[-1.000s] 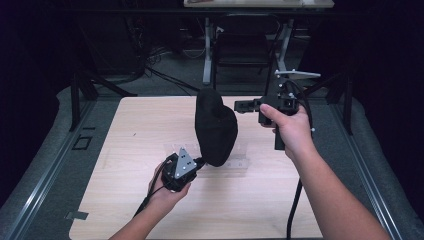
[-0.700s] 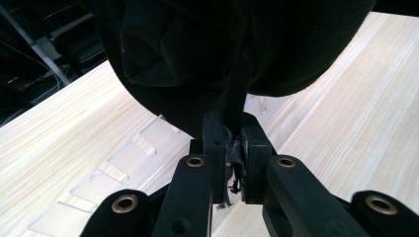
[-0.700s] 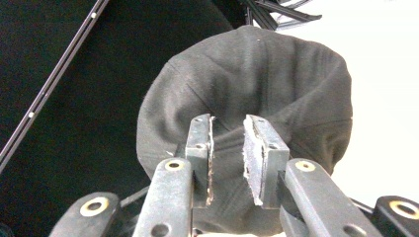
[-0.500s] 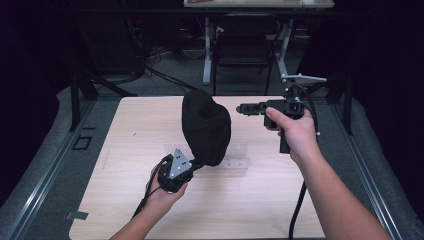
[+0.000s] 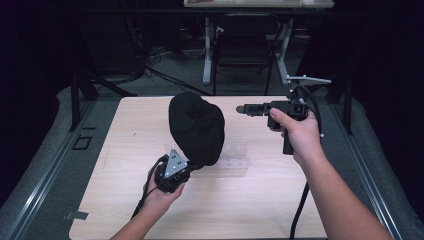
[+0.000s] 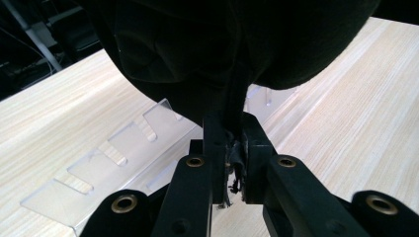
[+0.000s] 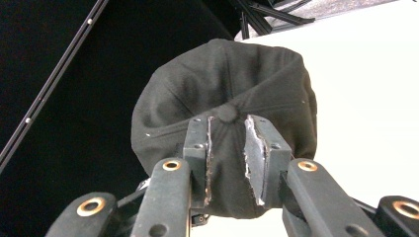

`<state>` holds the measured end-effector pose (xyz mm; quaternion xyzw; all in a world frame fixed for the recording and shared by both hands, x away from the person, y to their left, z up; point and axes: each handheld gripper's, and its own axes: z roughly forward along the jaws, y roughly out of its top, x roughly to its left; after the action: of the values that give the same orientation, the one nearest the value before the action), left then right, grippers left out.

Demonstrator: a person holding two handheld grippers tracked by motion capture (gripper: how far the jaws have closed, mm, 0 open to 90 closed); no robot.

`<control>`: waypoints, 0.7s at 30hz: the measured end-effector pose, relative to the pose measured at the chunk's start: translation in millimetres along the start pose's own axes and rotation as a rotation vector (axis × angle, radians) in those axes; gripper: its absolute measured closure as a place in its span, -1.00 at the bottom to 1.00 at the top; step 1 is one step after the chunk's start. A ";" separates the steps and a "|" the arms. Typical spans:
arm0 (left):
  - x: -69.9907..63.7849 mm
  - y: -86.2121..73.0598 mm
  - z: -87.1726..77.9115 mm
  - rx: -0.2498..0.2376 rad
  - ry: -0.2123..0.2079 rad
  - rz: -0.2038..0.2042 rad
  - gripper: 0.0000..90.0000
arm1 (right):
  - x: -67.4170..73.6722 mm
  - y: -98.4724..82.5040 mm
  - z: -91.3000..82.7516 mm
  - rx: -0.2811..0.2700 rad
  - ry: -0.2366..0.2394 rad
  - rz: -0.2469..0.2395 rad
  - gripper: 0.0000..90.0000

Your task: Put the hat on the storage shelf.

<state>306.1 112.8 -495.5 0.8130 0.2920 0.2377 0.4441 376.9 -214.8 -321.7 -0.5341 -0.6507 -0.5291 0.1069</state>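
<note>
Two claws work over the pale wooden desk (image 5: 125, 200). At the left, the left claw (image 5: 192, 167) is pressed together on the lower edge of a black cap (image 5: 196, 127), pinching the fabric and holding the cap upright above a clear plastic rack (image 5: 232, 160) lying on the desk. Farther right, the right claw (image 5: 240, 108) sits level, just beside the cap's crown without touching it; its jaws have just been opening and stand partly spread with nothing between them.
</note>
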 end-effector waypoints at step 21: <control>9.8 -33.2 -1.0 0.048 0.006 -0.095 0.64 | -12.4 -25.8 -2.6 -0.010 -0.110 -0.071 0.56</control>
<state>303.7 134.5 -522.3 0.8080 0.3372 0.2116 0.4343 359.9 -220.8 -344.2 -0.5395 -0.6715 -0.5055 0.0493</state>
